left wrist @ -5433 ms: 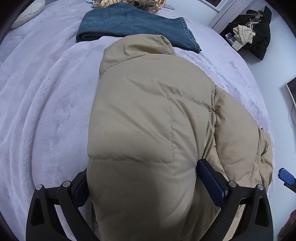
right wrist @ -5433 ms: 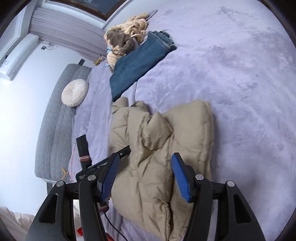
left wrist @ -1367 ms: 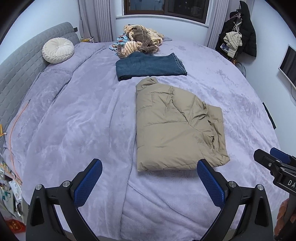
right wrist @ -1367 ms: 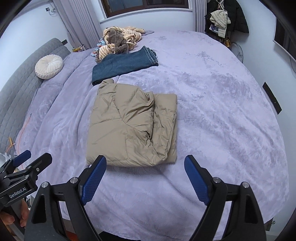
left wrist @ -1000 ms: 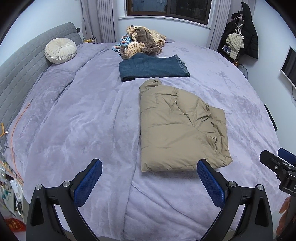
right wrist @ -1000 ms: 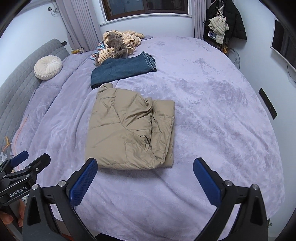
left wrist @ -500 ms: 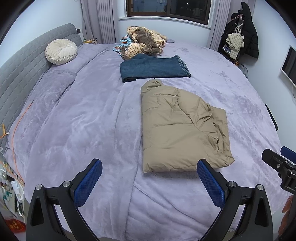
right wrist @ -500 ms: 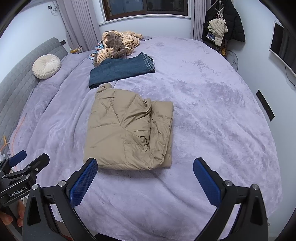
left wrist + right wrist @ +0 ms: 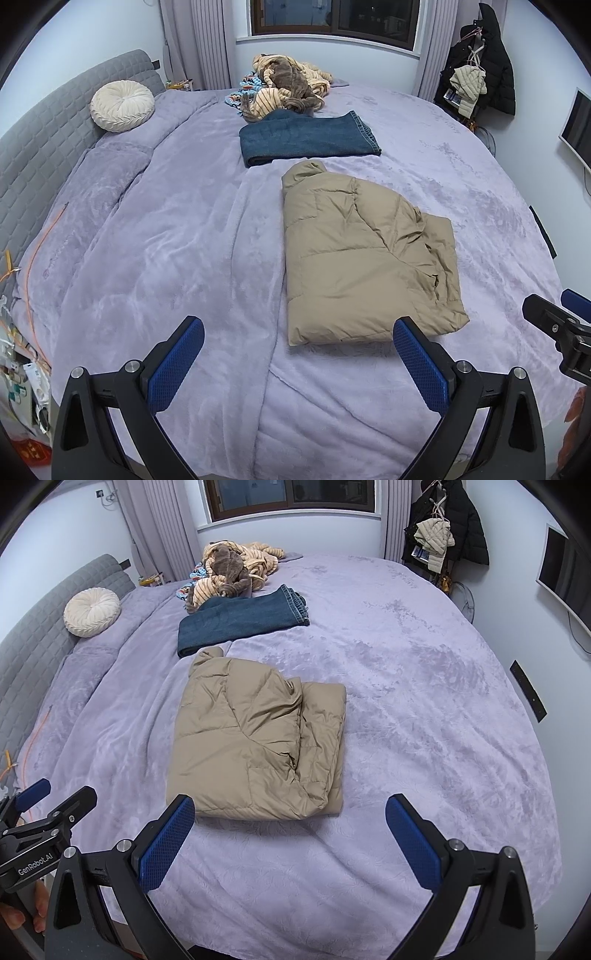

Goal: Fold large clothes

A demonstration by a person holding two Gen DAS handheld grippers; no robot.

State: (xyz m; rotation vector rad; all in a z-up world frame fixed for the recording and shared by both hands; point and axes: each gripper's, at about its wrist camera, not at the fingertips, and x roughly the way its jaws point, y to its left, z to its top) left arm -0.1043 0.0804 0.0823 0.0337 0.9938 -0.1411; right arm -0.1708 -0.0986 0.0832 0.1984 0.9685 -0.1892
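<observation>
Folded tan jacket (image 9: 362, 254) lies mid-bed (image 9: 166, 258); left tool (image 9: 295, 362) and right tool (image 9: 288, 838) gape apart, empty, over the bed's near edge

We found both wrist cameras held back off the foot edge of the bed (image 9: 155, 236), raised and tilted down its length toward the window (image 9: 332, 18). The left view stood left of the folded tan jacket (image 9: 365, 254), which lay right of centre; the right view stood right of it, the jacket (image 9: 255, 738) left of centre. Both shared the jacket, the jeans (image 9: 240, 624) beyond it, and the round cushion (image 9: 92, 613). Each caught the other gripper at its edge (image 9: 561, 325) (image 9: 37, 823).
</observation>
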